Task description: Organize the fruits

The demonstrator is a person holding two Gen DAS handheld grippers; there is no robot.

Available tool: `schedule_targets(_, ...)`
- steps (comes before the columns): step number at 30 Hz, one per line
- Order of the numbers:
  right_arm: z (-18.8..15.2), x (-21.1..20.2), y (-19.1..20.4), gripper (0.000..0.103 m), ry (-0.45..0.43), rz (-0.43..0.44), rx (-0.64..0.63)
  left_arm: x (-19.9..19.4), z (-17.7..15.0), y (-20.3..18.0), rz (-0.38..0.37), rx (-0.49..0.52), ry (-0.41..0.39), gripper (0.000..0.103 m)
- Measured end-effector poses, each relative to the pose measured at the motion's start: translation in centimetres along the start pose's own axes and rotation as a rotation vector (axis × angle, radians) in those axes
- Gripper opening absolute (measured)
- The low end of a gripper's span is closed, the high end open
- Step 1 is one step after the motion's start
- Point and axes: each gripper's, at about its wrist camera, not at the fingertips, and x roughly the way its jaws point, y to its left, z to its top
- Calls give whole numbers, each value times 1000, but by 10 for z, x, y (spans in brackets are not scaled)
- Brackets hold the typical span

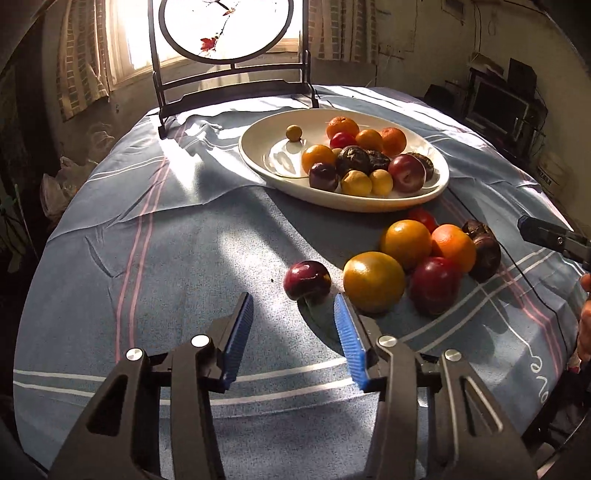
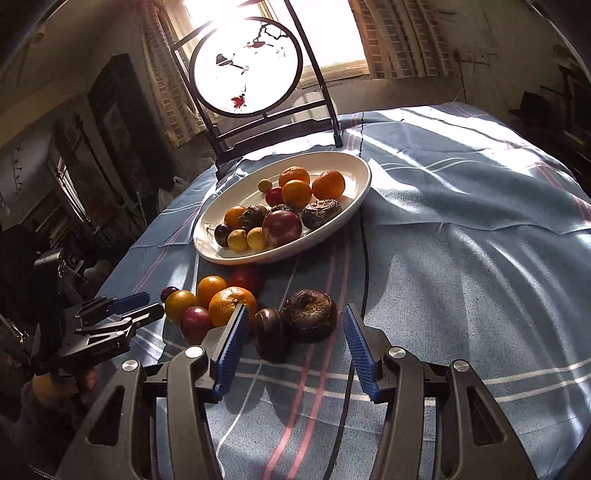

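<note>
While the left gripper (image 1: 293,308) hangs released above the counter (image 1: 166,266), a dark red plum (image 1: 307,280) lies just beyond its fingertips, untouched. The right gripper (image 2: 293,317) is released too, two dark wrinkled fruits (image 2: 291,325) lying between its fingers (no pad pressing). Farther off sits the white plate (image 1: 258,162) of fruit; bare cloth spreads left of the plum.

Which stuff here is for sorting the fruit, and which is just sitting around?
For the job:
- white oval plate already holding fruit
- loose fruit on the cloth: dark red plum, oranges, wrinkled dark fruits
- left hand-held gripper and right hand-held gripper, both open and empty

Just lying about:
- round screen on a dark stand
- striped blue tablecloth
- black cable
</note>
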Motion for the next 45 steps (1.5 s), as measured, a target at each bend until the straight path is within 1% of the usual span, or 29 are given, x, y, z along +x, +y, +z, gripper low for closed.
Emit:
schedule_targets(2,-3,-1,3,53,6,-2,-13,4,5,-6,7,24,4,41)
schedule_targets(5,-5,-1,5,53,11,-13,-28,18,14,-10,9,35,46,41)
schedule_targets(7,-7,1,6,53,21,-20,-33,25,17,-7,-6,17,69,30)
schedule_targets(8,-8,2,8,53,28,-20,-39,25,17,-5,-14,6,65,29)
schedule_targets(10,-10,3,13,52,35,-23,-65,19,15,-4,-13,2,31,29)
schedule_targets(12,-11,6,19,52,46,-31,-98,9,14,-2,-13,-13,-25,29)
schedule_targets(14,-12,13,24,52,68,-33,-110,2,12,6,-29,-58,-62,29)
schedule_targets(16,-13,20,28,51,88,-39,-113,0,11,14,-47,-102,-75,29)
schedule_targets(17,-13,24,30,49,97,-38,-116,-1,11,15,-49,-110,-81,29)
schedule_targets(21,-9,40,35,42,141,-32,-91,-4,10,10,-48,-90,-99,29)
schedule_targets(22,-8,43,34,37,148,-28,-75,-5,10,10,-50,-89,-101,29)
schedule_targets(23,-6,45,33,35,149,-28,-61,-5,10,11,-51,-92,-103,29)
schedule_targets(24,-5,46,31,33,147,-24,-49,-5,10,12,-54,-95,-105,29)
schedule_targets(25,-5,47,30,26,147,-28,-40,-5,9,12,-57,-96,-106,29)
schedule_targets(26,-5,47,28,24,146,-28,-25,-6,9,12,-58,-95,-108,29)
schedule_targets(30,-8,40,20,24,124,19,20,-6,9,10,-62,-86,-113,29)
schedule_targets(34,-15,28,15,24,81,57,19,-8,9,10,-56,-89,-123,29)
schedule_targets(38,-23,15,5,24,47,115,42,-12,7,11,-51,-90,-143,29)
schedule_targets(42,-23,-1,-4,24,20,126,59,-16,6,11,-48,-90,-170,29)
schedule_targets(45,-10,-14,-6,24,-16,120,51,-17,7,10,-25,-90,-173,29)
